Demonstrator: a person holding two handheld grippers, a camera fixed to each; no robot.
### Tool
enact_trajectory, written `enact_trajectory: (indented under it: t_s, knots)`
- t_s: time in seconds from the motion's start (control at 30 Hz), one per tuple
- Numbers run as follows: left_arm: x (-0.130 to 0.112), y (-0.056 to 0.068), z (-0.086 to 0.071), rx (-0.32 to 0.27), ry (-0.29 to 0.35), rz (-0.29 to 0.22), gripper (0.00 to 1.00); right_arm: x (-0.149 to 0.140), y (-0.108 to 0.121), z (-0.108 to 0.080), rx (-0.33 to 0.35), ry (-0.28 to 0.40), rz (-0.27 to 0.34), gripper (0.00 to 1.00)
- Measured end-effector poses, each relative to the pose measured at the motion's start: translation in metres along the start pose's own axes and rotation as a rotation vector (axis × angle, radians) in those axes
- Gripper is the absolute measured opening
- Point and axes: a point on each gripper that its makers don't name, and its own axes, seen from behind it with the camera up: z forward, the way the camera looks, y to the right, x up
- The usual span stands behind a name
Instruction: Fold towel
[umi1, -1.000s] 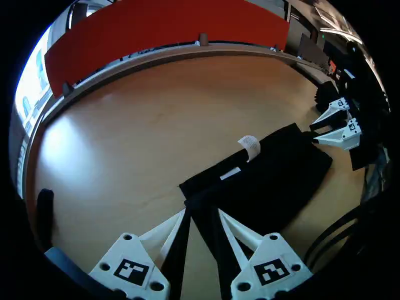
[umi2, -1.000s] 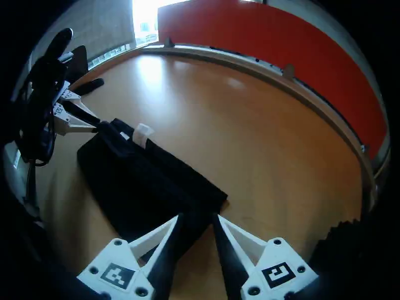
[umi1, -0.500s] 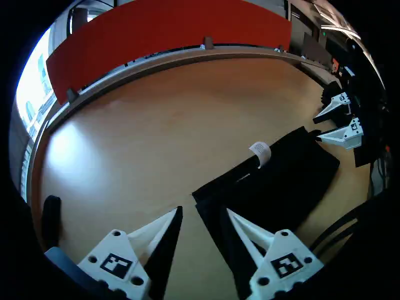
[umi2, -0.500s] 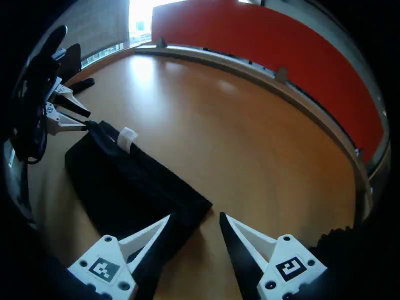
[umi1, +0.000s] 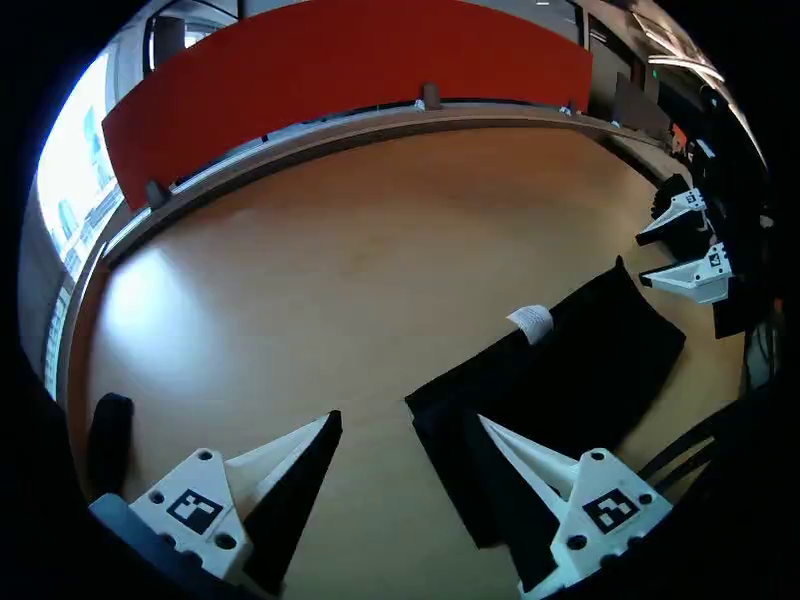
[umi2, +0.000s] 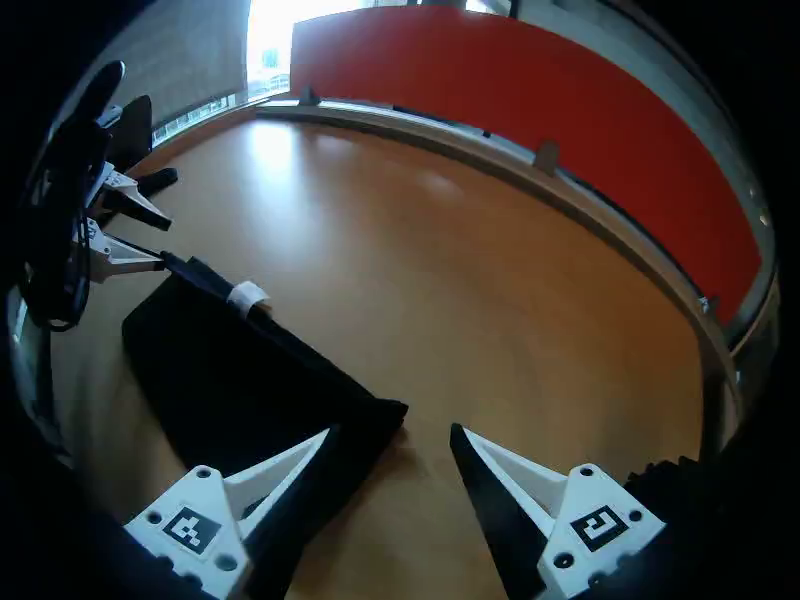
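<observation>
Item 1, towel (umi1: 560, 390): black, folded into a flat oblong, lying on the table. In the left gripper view it sits toward 4 o'clock; in the right gripper view the towel (umi2: 230, 380) sits toward 8 o'clock. A small white tag (umi1: 530, 322) curls up from its long folded edge, and the tag (umi2: 247, 296) shows again at 9 o'clock in the right gripper view.

Item 2, left gripper (umi1: 408, 418): white fingers with black pads, spread wide, nothing between them. One finger lies over the towel's near corner and the other over bare wood; whether the first touches the cloth cannot be told. From the right gripper view the left gripper (umi2: 165, 245) appears at 10 o'clock, jaws parted, its lower fingertip just beside the towel's far corner.

Item 3, right gripper (umi2: 392, 430): same build, also spread wide and holding nothing. One finger overlaps the towel's near corner, the other is over bare table. From the left gripper view the right gripper (umi1: 642, 260) appears at 3 o'clock, parted, just beside the far end of the towel.

Item 4, table (umi1: 330, 260): pale wood, curved far edge, glare at 9 o'clock.

Item 5, red panel (umi1: 340, 70): upright behind the far edge, 12 o'clock.

Item 6, dark object (umi1: 110, 440): small, on the table at 8 o'clock, well apart from the towel; kind cannot be told.
</observation>
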Motion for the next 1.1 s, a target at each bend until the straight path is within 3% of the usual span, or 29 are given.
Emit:
enact_trajectory:
  t_s: [0.6,1.1]
  knots:
    - [-0.008,0.007,-0.012,-0.008,0.002,-0.013,0.92,-0.004,-0.011,-0.015,0.008,0.015,0.007,0.83]
    - [-0.039,0.015,-0.031,-0.004,-0.015,-0.064,0.92,-0.031,-0.035,-0.039,0.020,0.013,0.035,0.83]
